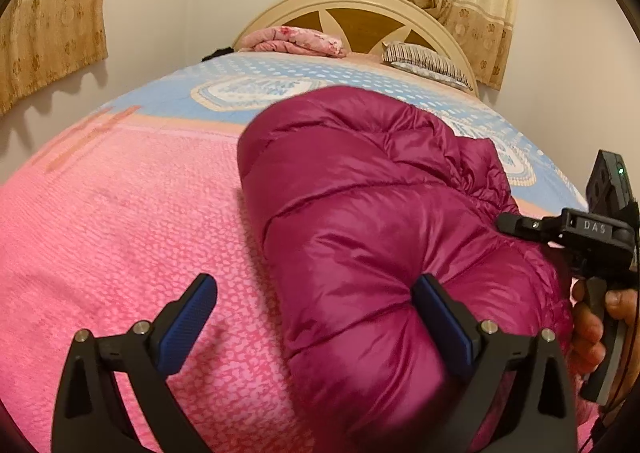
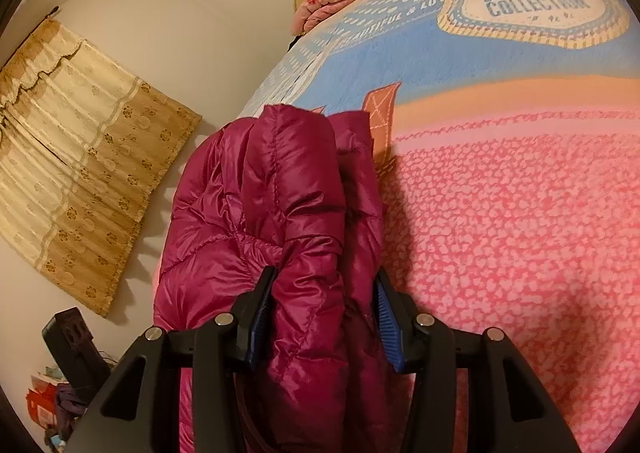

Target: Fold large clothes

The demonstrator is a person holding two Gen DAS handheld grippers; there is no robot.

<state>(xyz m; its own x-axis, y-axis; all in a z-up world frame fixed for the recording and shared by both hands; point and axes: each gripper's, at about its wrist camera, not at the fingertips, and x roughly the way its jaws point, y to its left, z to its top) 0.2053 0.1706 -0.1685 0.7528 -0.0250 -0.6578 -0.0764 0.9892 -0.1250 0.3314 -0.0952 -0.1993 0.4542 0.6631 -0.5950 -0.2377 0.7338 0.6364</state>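
Note:
A puffy magenta down jacket lies bundled in folds on the pink bedspread. My left gripper stands wide open at its near end. The right fingertip rests against the fabric, and the left one hovers over bare bedspread. In the right wrist view the jacket sits close to the bed's side edge. My right gripper has a thick fold of it between its blue pads, which lie against the fabric on both sides. A hand holds that gripper at the jacket's right end.
The bed's far half has a blue printed cover. A folded pink blanket and a striped pillow lie by the headboard. Beige curtains hang on the wall beyond the bed edge. Clutter sits on the floor.

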